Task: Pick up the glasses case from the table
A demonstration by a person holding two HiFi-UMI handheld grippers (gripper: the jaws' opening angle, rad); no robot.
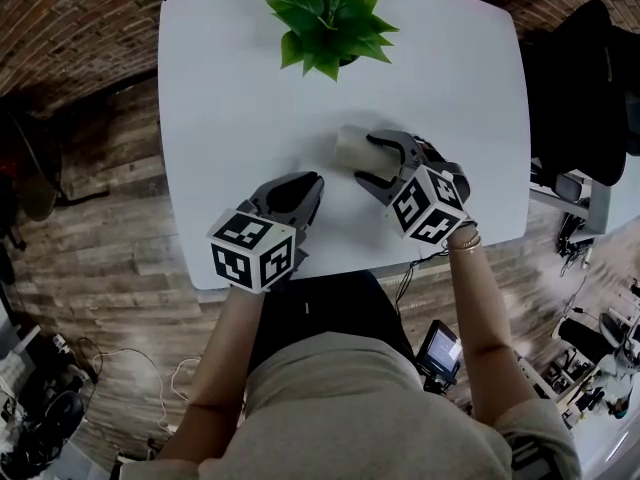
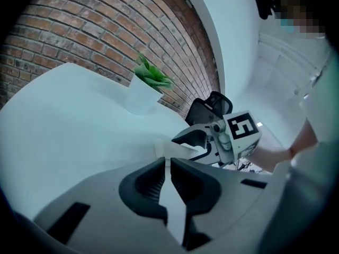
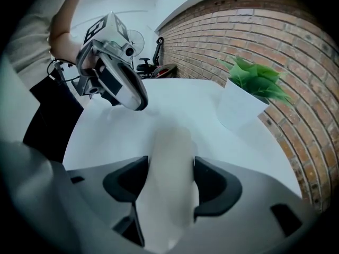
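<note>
White tabletop point(image 1: 220, 88), brick wall behind. Right tool point(image 1: 366, 159) pinches the sides of the pale glasses case point(image 1: 350, 148), which lies mid-tabletop. Left tool point(image 1: 314, 186), pressed together and empty, hovers nearby. Step: securing the grasp. Next, probably a firm squeeze and a straight lift.

You've got 1 leafy green plant point(image 1: 330, 23) in a white pot point(image 3: 238, 107), a red brick wall point(image 1: 70, 18) behind it, wood-plank floor point(image 1: 100, 228) on your left and 1 black chair point(image 1: 590, 88) on your right.
</note>
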